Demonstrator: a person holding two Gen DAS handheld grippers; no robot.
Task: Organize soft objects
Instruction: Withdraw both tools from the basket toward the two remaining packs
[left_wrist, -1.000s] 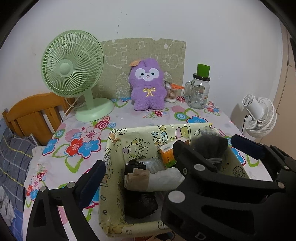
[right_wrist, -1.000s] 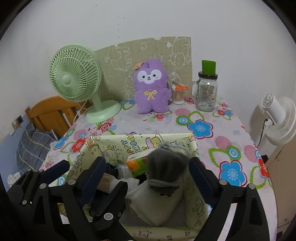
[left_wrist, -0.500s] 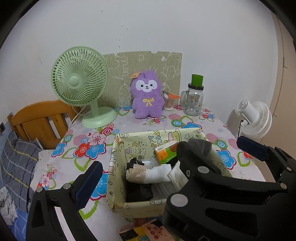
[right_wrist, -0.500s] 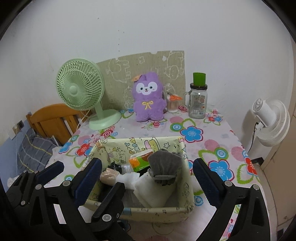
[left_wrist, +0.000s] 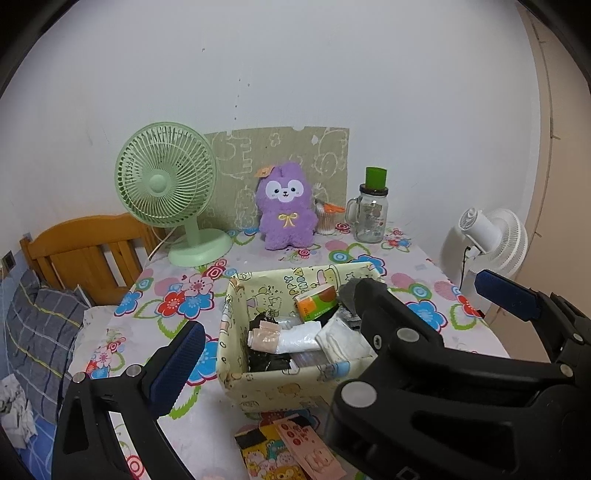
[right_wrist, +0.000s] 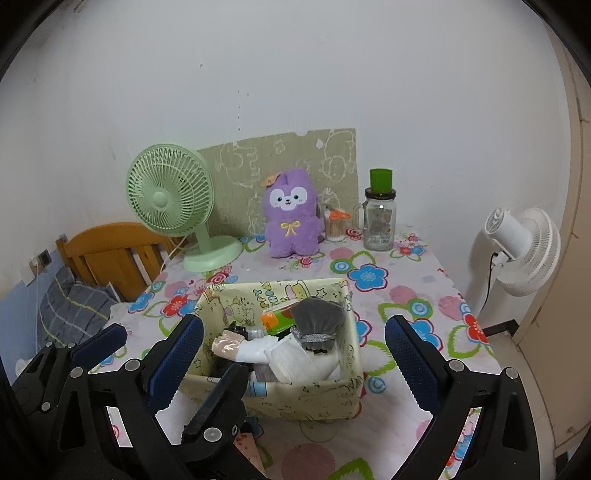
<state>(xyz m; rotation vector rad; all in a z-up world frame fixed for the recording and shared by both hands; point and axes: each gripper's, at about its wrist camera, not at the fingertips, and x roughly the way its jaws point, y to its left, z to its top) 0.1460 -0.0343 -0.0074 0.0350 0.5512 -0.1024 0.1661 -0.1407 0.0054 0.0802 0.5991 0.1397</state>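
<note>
A pale yellow cartoon-print fabric box stands on the floral table. It holds a grey pouch, white folded cloths, a beige roll, black fabric and an orange tissue pack. My left gripper is open and empty, above and in front of the box. My right gripper is open and empty, its fingers on either side of the box from above.
At the table's back stand a green fan, a purple plush, a glass jar with green lid and a cotton-swab cup. A white fan stands right of the table. A wooden headboard is at left. Colourful packets lie by the near edge.
Both grippers have pulled back and up from the box, which now looks smaller and farther. The grey pouch stays in the box. Both grippers remain open.
</note>
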